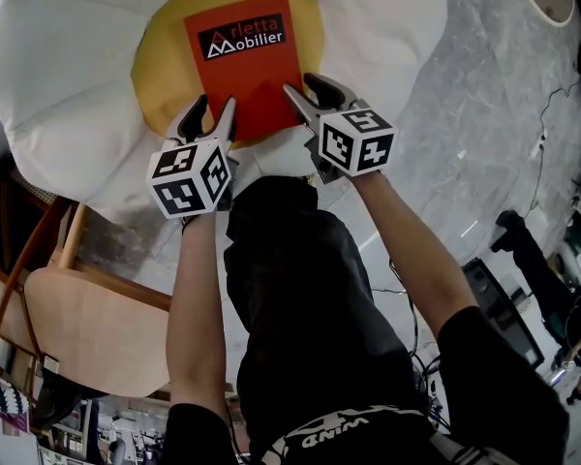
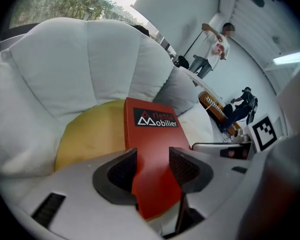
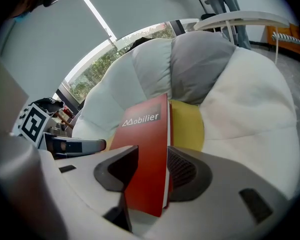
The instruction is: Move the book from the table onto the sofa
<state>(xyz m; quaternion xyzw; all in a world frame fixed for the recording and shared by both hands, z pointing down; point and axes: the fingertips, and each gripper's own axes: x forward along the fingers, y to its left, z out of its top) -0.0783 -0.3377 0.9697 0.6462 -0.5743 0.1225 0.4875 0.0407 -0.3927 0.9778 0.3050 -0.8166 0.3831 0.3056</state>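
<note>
Grip on the right only: the right gripper pinches the near right corner of the book, cover and page edge caught between its jaws, while the left gripper has its jaws spread round the near left corner, seemingly not pressing. The book rests cover up on the yellow cushion in the middle of the white sofa, so the carry looks done. What appears left is to free the right jaws and draw both tools back.

Book on seat cushion of sofa, near corners between jaws of left gripper and right gripper; wooden chair left of sofa.
</note>
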